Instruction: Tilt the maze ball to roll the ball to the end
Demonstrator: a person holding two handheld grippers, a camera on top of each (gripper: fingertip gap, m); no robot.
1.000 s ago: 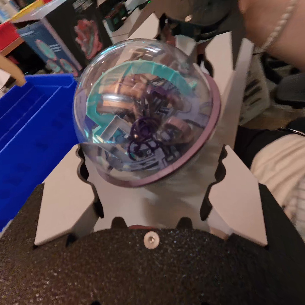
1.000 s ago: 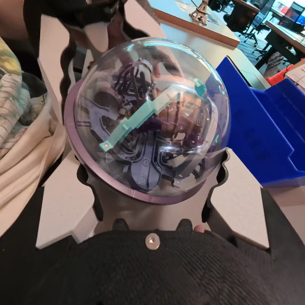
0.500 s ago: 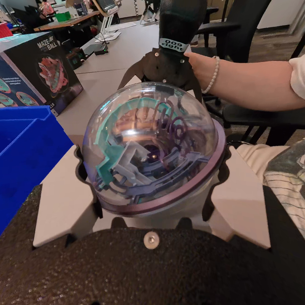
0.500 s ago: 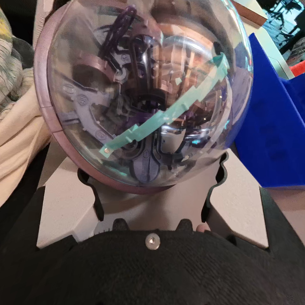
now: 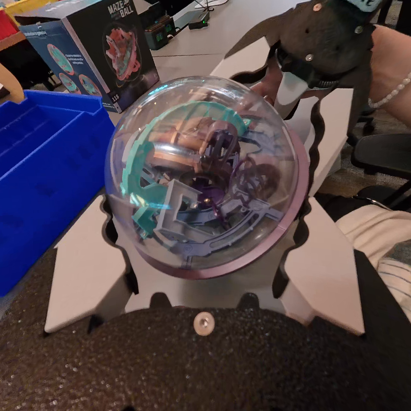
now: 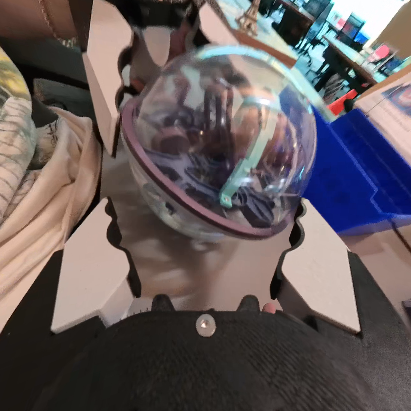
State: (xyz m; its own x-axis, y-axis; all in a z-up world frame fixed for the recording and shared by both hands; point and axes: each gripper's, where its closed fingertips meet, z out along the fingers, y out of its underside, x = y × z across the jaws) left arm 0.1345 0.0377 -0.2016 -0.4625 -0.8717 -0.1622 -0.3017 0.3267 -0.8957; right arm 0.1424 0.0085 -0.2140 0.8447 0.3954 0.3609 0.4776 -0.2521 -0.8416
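Observation:
The maze ball is a clear sphere with a purple rim and teal, grey and purple tracks inside. In the left wrist view it sits between my left gripper's white fingers, and both black wavy pads press on its sides. My right gripper faces it from the far side, fingers flanking it. In the right wrist view the ball is blurred and sits to the right between my right gripper's fingers. Its rim meets the right finger, and a gap shows at the left finger.
A blue bin stands left of the ball; it also shows in the right wrist view. The maze ball's box stands behind it on the grey table. A person's arm and light clothing are close by.
Both grippers have turned the ball, so its rim and tracks lie at a new angle. In the right wrist view it moved from filling the frame to farther off and rightward, leaving the left finger.

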